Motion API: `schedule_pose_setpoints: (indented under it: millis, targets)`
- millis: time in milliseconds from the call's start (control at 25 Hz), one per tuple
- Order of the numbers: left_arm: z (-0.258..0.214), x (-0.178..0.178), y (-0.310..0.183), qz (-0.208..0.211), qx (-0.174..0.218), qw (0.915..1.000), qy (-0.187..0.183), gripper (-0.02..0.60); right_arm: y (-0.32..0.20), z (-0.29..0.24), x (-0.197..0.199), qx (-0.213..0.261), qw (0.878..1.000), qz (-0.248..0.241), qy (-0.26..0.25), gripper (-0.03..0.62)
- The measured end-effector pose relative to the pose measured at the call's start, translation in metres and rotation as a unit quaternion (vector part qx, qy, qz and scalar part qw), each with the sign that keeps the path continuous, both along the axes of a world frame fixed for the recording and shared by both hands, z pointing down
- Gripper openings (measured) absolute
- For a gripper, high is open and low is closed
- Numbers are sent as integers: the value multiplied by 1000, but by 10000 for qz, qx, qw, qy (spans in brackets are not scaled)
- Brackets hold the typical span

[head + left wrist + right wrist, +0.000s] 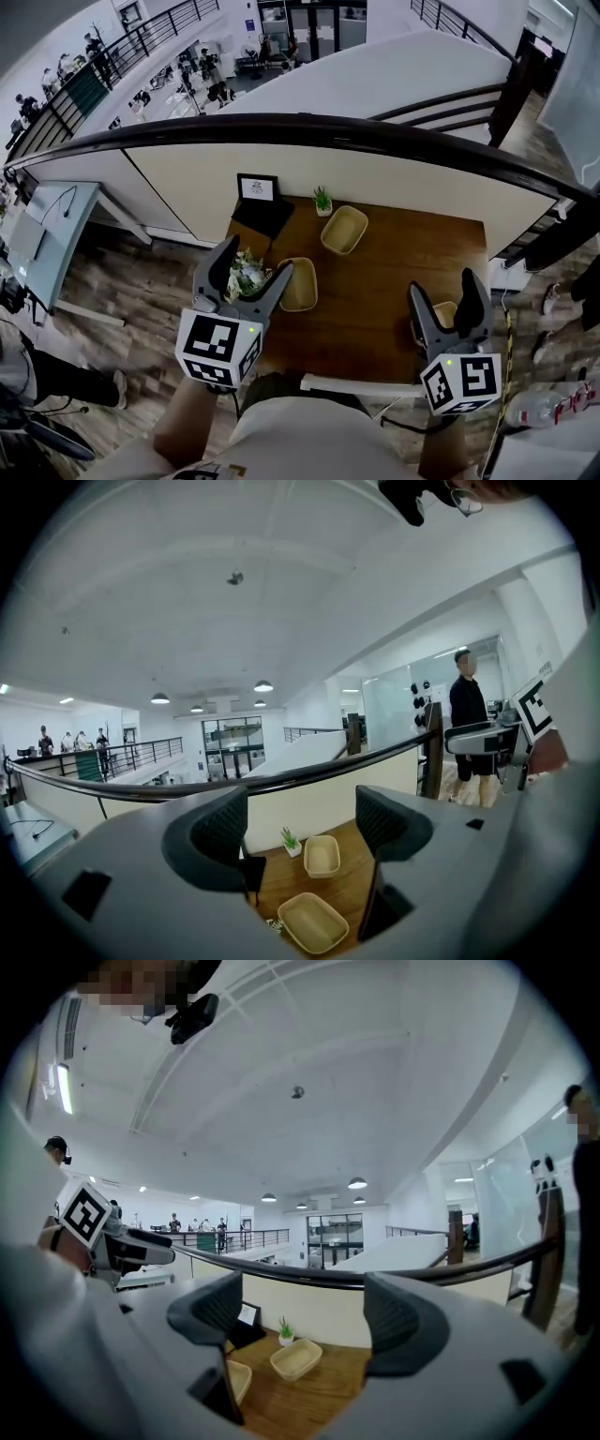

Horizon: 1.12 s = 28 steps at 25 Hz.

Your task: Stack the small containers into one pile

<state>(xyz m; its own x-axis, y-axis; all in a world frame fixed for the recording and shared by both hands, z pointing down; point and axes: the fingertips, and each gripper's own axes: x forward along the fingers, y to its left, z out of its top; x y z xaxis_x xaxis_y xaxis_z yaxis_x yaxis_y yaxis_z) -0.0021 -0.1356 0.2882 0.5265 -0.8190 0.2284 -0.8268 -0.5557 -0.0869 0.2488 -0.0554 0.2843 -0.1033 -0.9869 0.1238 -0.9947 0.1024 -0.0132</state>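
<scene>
Three shallow tan containers lie on the wooden table point(394, 253). One container point(344, 230) is at the back, next to a small plant. A second container point(300, 284) lies at the left, just right of my left gripper point(246, 272). The third container point(445, 313) is half hidden between the fingers of my right gripper point(448, 298). Both grippers hover above the table, open and holding nothing. The left gripper view looks past my left gripper point(305, 822) at the back container point(322, 855) and the near container point(307, 922). Beyond my right gripper point(300, 1312) in its own view are the back container point(296, 1358) and the left one point(234, 1380).
A potted plant point(322, 201), a framed sign point(257, 189) and a black stand point(262, 217) sit at the table's back left. A white-green bunch point(246, 274) lies at the left edge. A curved railing point(309, 131) runs behind the table. A person point(466, 724) stands off to the right.
</scene>
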Motion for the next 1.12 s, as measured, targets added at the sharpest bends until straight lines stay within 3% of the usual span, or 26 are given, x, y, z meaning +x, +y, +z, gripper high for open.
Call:
schedule_pose_setpoints:
  millis: [280,680,1120]
  targets:
    - [2,3,-14,24,-79,10000,4,357,-19,15,-3,-224,9996,-38,-178,396]
    - [12,1,-45,339,-198,9992,-15,357,-26,28,-7,-437,9980,349,-309,393]
    - [57,16,-94,583,-597,9962,-257,356,-80,85,-10,-933,9908,415,-883,382]
